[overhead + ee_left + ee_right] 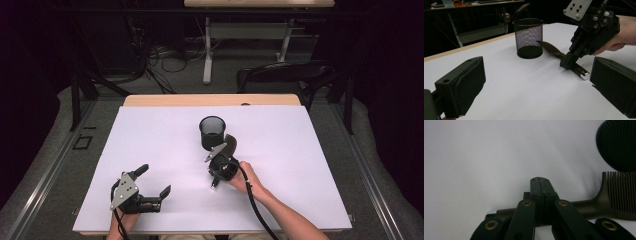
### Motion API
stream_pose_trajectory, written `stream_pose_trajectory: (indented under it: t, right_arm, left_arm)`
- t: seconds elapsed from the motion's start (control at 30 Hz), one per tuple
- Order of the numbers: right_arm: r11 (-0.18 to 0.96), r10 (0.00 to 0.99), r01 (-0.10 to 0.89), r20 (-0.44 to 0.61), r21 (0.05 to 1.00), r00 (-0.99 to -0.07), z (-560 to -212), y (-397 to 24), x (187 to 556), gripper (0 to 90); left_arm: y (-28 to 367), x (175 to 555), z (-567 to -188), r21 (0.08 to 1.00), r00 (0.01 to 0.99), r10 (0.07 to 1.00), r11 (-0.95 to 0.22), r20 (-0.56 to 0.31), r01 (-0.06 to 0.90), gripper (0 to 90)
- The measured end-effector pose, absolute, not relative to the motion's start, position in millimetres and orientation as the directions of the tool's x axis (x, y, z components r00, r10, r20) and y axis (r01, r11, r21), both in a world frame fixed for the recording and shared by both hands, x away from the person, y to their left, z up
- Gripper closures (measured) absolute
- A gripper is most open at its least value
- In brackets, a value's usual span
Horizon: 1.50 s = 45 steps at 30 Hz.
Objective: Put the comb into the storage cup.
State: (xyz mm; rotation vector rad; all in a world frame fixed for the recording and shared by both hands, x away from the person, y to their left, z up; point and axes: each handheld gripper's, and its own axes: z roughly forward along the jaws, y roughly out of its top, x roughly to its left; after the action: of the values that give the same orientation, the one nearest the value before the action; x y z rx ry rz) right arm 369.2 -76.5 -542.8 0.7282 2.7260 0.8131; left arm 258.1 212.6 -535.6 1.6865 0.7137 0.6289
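Comb (pixel 564 58) lies flat on the white table surface (pixel 310 150), at centre right of the left gripper view, its toothed end just beside the base of the black mesh pen cup (pixel 528 37) and its metal-capped handle end pointing toward the lower right of that frame. In the right gripper view the comb (pixel 614 195) runs across the lower half of the frame, teeth at right edge, handle passing behind the jaws.

Right gripper (pixel 568 62) reaches down from the upper right of the left gripper view onto the handle. Its jaws are pressed together at their tips, with no gap between the pads in the right gripper view, and they sit right against the handle. Whether the handle is actually pinched or merely touched cannot be determined from these frames. In the high view the right gripper (pixel 220 167) is at frame centre, just below the pen cup (pixel 212 131), with the person's hand (pixel 245 177) behind it.

Left gripper (pixel 156 181) rests at lower left of the high view, well apart from the comb and the cup. Its jaws are spread wide, with nothing between them; in the left gripper view they stand at the lower left and lower right corners, bare table between.

Pen cup stands upright, centre of the table.
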Motion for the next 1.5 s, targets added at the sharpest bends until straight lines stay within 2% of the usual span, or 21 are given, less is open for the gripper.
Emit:
stream_pose_trajectory:
  t: [0.93, 1.5]
  right_arm:
    - [0.795, 0.488, 0.398, -0.093, 0.457, -0.868, -537, -105, 365, 90.0]
    - [0.797, 0.505, 0.410, -0.118, 0.443, -0.855, -533, -130, 365, 90.0]
  left_arm:
    - [213, 258, -536, 0.975, 0.672, 0.740, -0.175, 0.040, 0.135, 0.3]
    - [212, 258, -536, 0.975, 0.672, 0.740, -0.175, 0.039, 0.136, 0.3]
